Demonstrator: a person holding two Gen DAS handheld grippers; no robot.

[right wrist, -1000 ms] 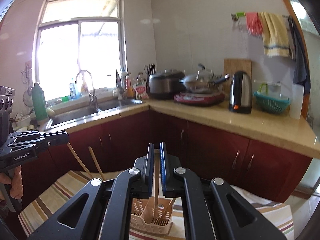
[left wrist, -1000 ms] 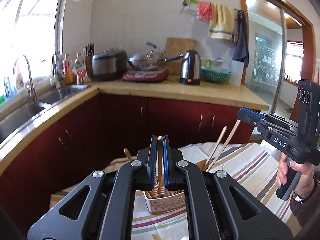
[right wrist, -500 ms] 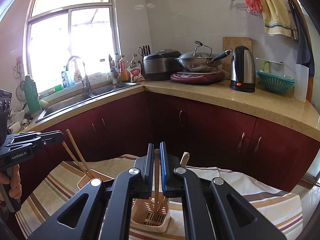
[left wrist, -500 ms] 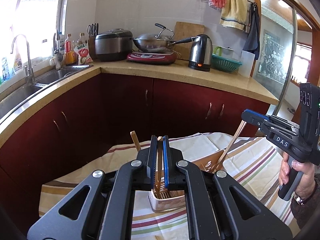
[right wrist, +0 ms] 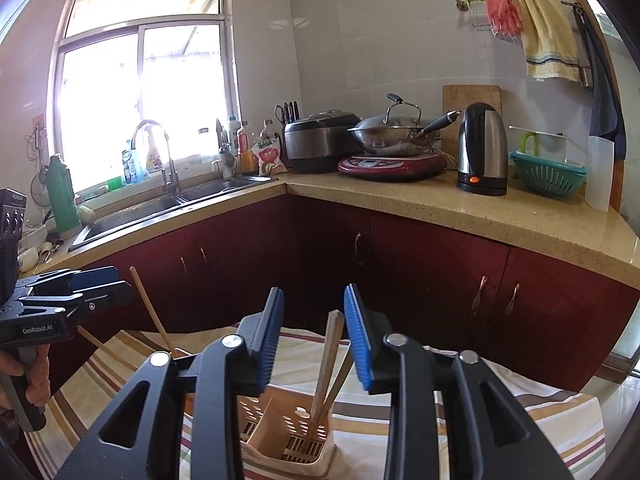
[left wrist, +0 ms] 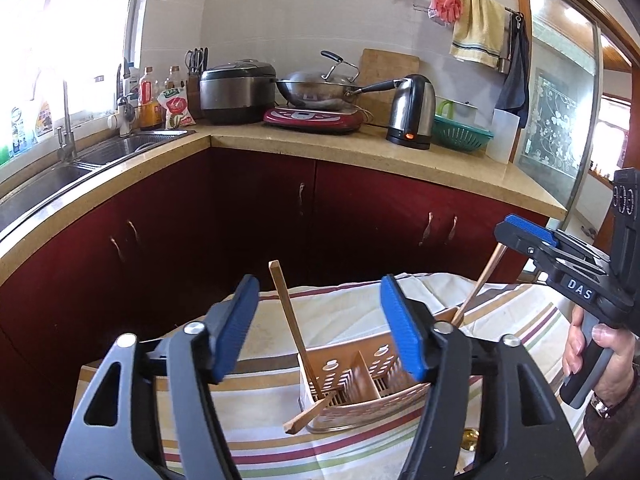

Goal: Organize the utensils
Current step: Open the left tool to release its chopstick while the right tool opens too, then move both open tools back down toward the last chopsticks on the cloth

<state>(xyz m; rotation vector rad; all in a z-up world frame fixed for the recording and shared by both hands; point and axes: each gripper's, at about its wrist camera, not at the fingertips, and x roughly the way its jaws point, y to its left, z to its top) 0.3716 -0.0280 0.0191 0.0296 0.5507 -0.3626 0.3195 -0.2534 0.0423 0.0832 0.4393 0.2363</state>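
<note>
A beige slotted utensil basket (left wrist: 360, 380) stands on a table with a striped cloth (left wrist: 248, 396). My left gripper (left wrist: 318, 328) hangs just above the basket, its jaws opening. A wooden chopstick (left wrist: 290, 320) leans free between the pads, and a second (left wrist: 308, 416) pokes out of the basket's side. My right gripper (right wrist: 314, 334) is opening too, over the basket (right wrist: 280, 436), with two chopsticks (right wrist: 326, 364) standing loose in a compartment. Each gripper shows in the other's view: the right gripper (left wrist: 516, 234) and the left gripper (right wrist: 108, 284).
Dark red cabinets (right wrist: 420, 280) under a beige counter (right wrist: 480, 216) run close behind the table. On the counter are a sink (right wrist: 168, 204), a rice cooker (right wrist: 320, 140), a wok (right wrist: 392, 132) and a kettle (right wrist: 482, 152). A hand (left wrist: 600, 356) grips the right handle.
Both grippers sank toward the basket, then their jaws spread apart. The chopsticks they clamped are let go and now rest in the basket.
</note>
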